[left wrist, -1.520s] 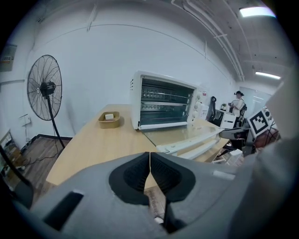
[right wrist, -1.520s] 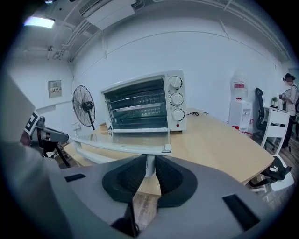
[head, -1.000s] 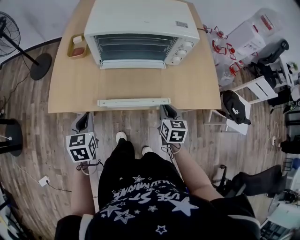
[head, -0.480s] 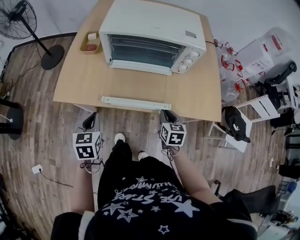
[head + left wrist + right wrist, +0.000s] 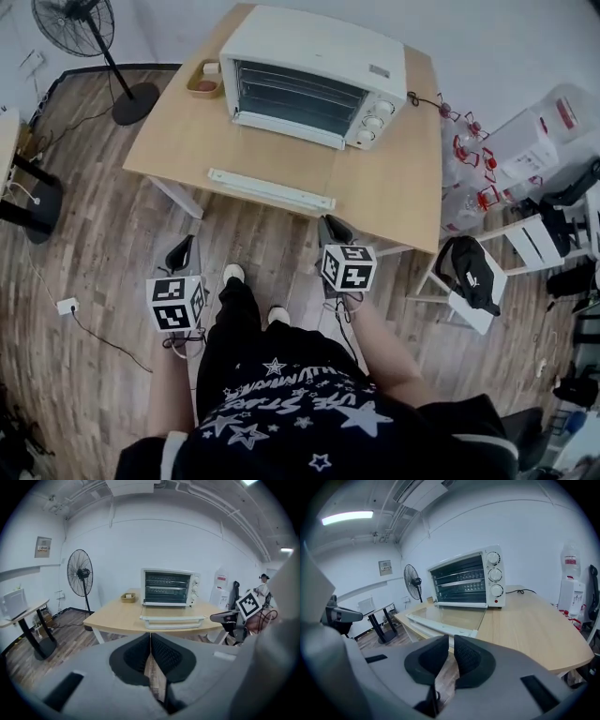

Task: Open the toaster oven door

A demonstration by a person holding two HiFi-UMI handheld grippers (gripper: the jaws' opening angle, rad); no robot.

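The fingers of my left gripper [image 5: 150, 637] are pressed together, with nothing between them. Those of my right gripper [image 5: 451, 641] stand a little apart; they have just been closing, and nothing is between them either. Both grippers hang over the floor [image 5: 103, 253], in front of the near edge of the table [image 5: 394, 187] and apart from the door [image 5: 270, 189]. The door lies flat on the table, fully down, with its handle toward me. The toaster oven [image 5: 319, 56] stands at the back of the table with its racks uncovered. I judge that the opening step is done. The next move needs no grip, only that I keep clear of the handle.
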